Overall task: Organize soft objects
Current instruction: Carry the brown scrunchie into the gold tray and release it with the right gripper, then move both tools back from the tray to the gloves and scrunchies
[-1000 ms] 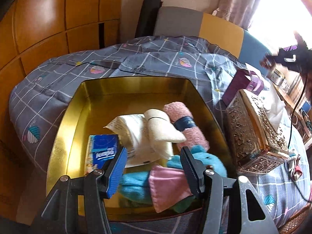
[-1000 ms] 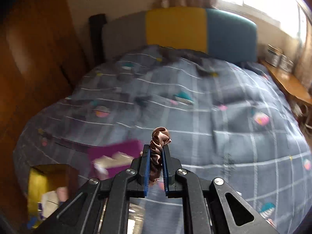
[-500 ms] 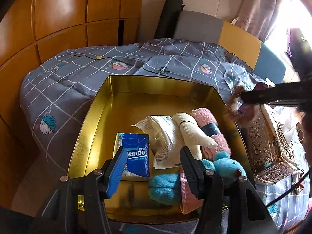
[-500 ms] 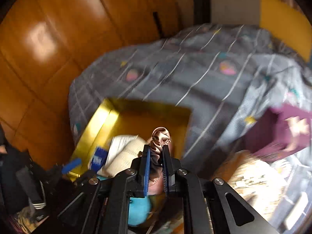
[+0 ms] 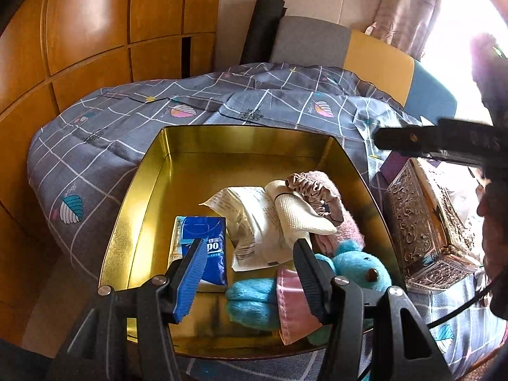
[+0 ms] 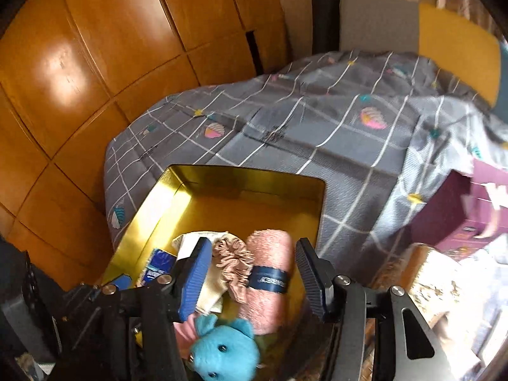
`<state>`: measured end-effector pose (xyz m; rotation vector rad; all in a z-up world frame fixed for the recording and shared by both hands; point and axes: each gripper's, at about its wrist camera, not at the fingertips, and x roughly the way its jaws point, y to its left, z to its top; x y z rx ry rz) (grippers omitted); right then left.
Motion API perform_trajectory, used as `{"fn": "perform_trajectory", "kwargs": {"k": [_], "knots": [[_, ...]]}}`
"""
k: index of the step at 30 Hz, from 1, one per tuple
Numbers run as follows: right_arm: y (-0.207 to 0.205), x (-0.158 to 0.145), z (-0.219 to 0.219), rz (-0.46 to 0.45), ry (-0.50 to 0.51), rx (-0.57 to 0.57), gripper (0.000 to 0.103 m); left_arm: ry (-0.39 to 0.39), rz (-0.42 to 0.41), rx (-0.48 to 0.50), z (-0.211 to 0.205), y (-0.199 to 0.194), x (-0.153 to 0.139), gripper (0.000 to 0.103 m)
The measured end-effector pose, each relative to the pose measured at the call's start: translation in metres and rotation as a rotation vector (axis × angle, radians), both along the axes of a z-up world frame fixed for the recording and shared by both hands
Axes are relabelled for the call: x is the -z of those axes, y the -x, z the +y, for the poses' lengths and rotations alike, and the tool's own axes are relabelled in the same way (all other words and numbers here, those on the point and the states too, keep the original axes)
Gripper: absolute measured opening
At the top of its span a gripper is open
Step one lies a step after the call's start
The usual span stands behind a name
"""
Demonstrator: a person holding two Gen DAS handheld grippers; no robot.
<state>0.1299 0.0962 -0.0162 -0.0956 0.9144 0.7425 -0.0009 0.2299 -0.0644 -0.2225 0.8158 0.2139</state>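
The right claw has just been opening; its jaws now stand apart, and the brown scrunchie lies below and between them, untouched by the pads. The left claw is held open over the near edge of the gold tin, with nothing gripped.

The scrunchie is located inside the tin, resting across the cream cloth pouch and against the pink rolled towel. It is judged to be very light, fully compliant and somewhat slick, being of a satin-like fabric. If regrasping is required, the gathered ring should be pinched across one bunched section; a shallow grip is likely to slip. No fragility is expected.

Nearest in the tin, a blue plush toy and a pink cloth are seen. Beside them are a blue tissue pack and a white printed sachet. The far half of the tin is unoccupied.

The tin is set on a bed covered by a grey checked quilt, a yielding surface. An ornate metal box stands just beside the tin. Beyond are a padded headboard, wooden wall panels and a bright curtained window.
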Motion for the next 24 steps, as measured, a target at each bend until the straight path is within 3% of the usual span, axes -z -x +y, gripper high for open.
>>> {"fn": "perform_trajectory", "kwargs": {"k": [3,8,13,24], "knots": [[0.009,-0.003,-0.012,-0.038,0.021,0.028,0.073,-0.011,-0.006,0.011,-0.005,0.001,-0.003,0.057],[0.031,-0.011,-0.035,-0.163,0.055,0.080,0.082,-0.032,-0.022,0.034,-0.013,0.004,-0.009,0.057],[0.042,-0.024,-0.075,-0.241,0.011,0.157,0.090,-0.053,-0.032,0.056,-0.020,0.005,-0.014,0.057],[0.045,-0.024,-0.188,-0.239,0.006,0.415,0.091,-0.083,-0.044,0.112,-0.041,0.007,-0.021,0.057]]}}
